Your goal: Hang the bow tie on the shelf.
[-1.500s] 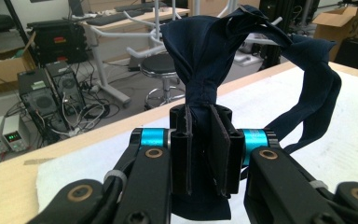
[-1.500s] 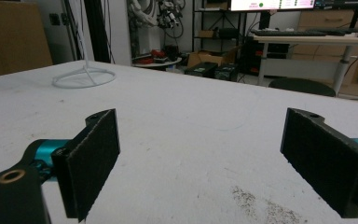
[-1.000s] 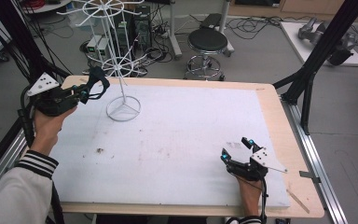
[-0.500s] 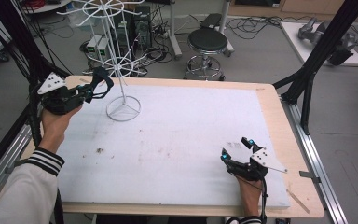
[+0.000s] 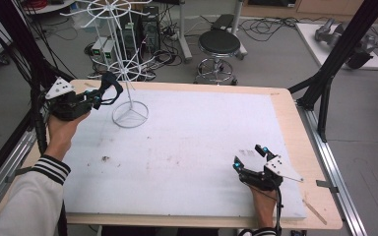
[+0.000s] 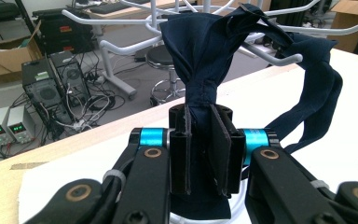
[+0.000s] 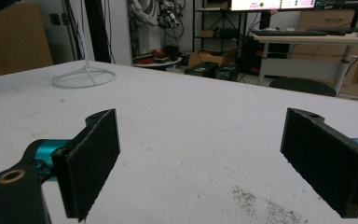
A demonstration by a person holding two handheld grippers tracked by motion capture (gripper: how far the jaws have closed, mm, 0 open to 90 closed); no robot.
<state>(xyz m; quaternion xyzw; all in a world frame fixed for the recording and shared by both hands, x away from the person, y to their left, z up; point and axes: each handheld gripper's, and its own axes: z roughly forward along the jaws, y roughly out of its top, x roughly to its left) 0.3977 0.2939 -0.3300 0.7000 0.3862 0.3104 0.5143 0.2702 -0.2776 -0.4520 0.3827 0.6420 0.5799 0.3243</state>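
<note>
A dark blue cloth loop (image 6: 205, 51) is pinched between the jaws of my left gripper (image 6: 200, 140), which is shut on it. The cloth's upper part drapes over a white arm (image 6: 279, 56) of the wire rack, and a strap hangs down to the right. From above, the left gripper (image 5: 106, 93) is at the table's far left corner, right next to the white wire rack (image 5: 120, 54), with the cloth (image 5: 113, 86) at its tip. My right gripper (image 5: 248, 156) rests near the front right of the table. Its jaws (image 7: 200, 149) are open with nothing between them.
The rack's ring base (image 5: 129, 114) stands on the white foam mat (image 5: 197, 142) covering the wooden table. A black stool (image 5: 219, 44), cables and power supplies sit on the floor behind. Black frame posts flank the table.
The left gripper has edged slightly toward the rack with the cloth still in its jaws. The right gripper has stayed put.
</note>
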